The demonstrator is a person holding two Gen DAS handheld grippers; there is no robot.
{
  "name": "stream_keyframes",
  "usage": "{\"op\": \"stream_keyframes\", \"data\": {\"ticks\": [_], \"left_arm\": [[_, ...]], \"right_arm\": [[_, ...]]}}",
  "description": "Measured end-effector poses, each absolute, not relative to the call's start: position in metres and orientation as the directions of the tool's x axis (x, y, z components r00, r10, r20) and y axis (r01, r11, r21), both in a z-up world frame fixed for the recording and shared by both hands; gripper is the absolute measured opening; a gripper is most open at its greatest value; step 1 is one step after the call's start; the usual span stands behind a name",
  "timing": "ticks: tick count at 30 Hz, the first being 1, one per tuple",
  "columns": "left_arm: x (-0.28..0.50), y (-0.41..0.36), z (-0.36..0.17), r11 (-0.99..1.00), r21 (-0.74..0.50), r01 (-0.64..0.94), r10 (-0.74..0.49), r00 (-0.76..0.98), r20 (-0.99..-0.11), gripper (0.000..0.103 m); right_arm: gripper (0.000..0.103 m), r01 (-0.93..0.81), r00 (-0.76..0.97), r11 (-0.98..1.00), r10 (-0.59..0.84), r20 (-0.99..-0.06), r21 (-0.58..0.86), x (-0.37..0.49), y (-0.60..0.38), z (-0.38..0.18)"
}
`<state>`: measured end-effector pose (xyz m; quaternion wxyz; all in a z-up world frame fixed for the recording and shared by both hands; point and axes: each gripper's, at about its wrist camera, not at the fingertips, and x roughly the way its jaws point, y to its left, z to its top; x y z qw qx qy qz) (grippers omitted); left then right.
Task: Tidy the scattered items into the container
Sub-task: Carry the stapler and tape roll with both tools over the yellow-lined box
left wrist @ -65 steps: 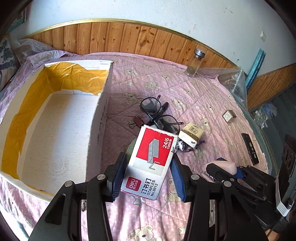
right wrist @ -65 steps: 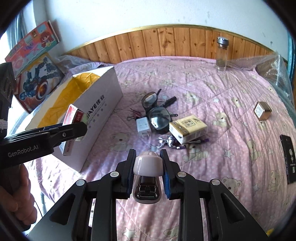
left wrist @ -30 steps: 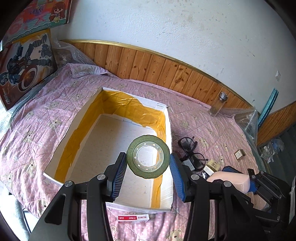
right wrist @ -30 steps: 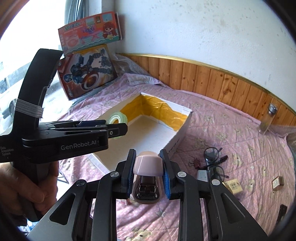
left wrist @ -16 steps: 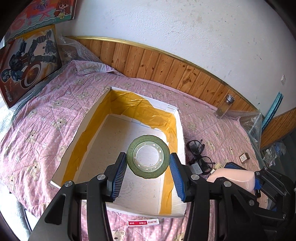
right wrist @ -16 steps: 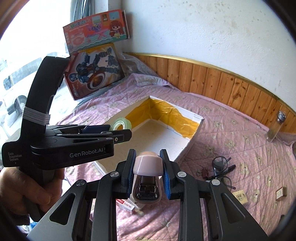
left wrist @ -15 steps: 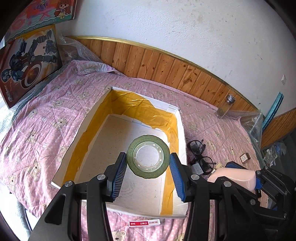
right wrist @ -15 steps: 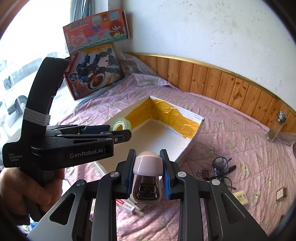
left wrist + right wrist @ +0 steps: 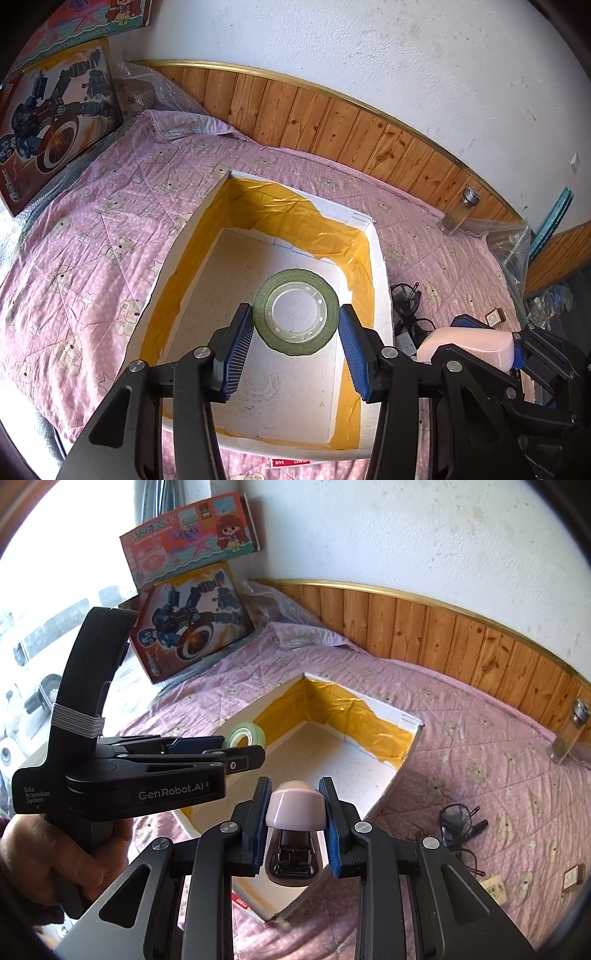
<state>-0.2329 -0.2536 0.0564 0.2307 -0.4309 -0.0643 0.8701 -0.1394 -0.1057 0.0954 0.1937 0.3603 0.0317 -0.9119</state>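
Now that both have risen over the box, left tool grips tape roll, right tool clamps stapler, ready for dropping in.

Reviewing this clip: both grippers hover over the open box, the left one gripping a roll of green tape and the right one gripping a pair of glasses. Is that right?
Not quite. The right gripper holds a pink stapler, not glasses; the right wrist view shows it clamped between the fingers. The glasses lie on the quilt beside the box. The left gripper does grip the green tape roll over the box.
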Motion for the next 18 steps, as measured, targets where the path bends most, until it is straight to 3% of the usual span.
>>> {"op": "stream_keyframes", "data": {"ticks": [12, 18], "left_arm": [[-0.263, -0.252, 0.043, -0.897, -0.278, -0.343, 0.421, -0.471, -0.775, 0.049], [-0.291, -0.251, 0.037, -0.879, -0.347, -0.328, 0.461, -0.39, -0.797, 0.049]], "right_arm": [[0.027, 0.378, -0.609, -0.913, -0.37, -0.701, 0.153, -0.184, -0.097, 0.084], [0.027, 0.371, -0.568, -0.904, -0.4, -0.719, 0.211, -0.211, -0.092, 0.078]]}}
